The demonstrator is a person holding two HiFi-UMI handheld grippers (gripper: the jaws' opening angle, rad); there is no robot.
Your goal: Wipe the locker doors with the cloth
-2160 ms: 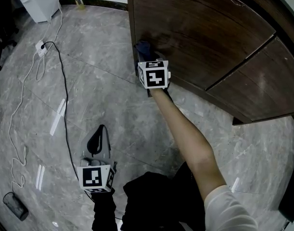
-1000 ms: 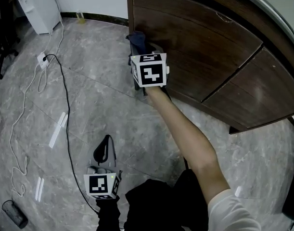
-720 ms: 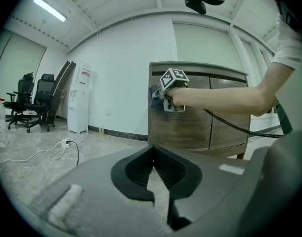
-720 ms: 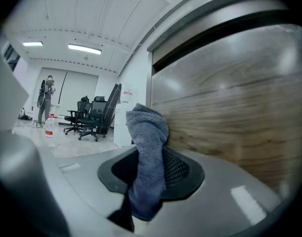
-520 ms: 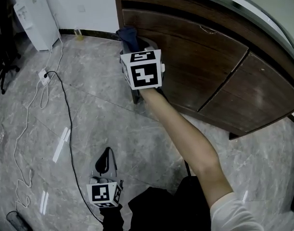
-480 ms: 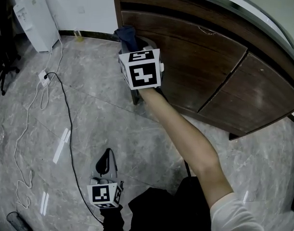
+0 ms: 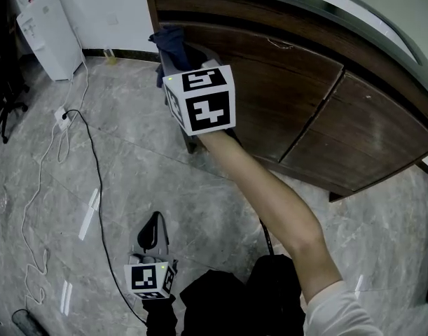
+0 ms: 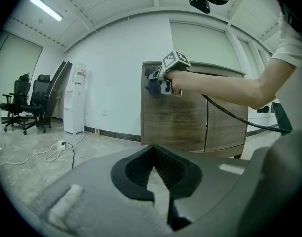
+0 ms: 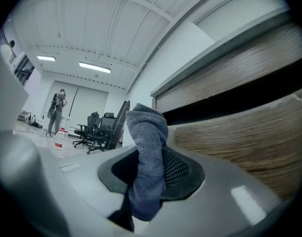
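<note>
Upward travel is the change since the earlier frames: the right gripper (image 7: 177,60) has carried the cloth (image 7: 170,39) from low on the left door (image 7: 270,96) of the locker (image 7: 371,128) to that door's top left corner.

Head view: the cloth is bunched against the locker at that corner, just beneath the locker's top edge. The left gripper (image 7: 151,231) hangs low over the floor (image 7: 129,138), well apart from the locker and in front of its left end. A black cable (image 7: 94,161) runs across the floor to the left of the locker.

Left gripper view: the jaws are together with nothing between them. The locker stands ahead, with the right gripper and cloth at its upper left corner.

Right gripper view: the jaws are clamped on the cloth, which stands up out of the pads. The locker's wood grain fills the right side, with a dark recess under the locker's top.
</note>
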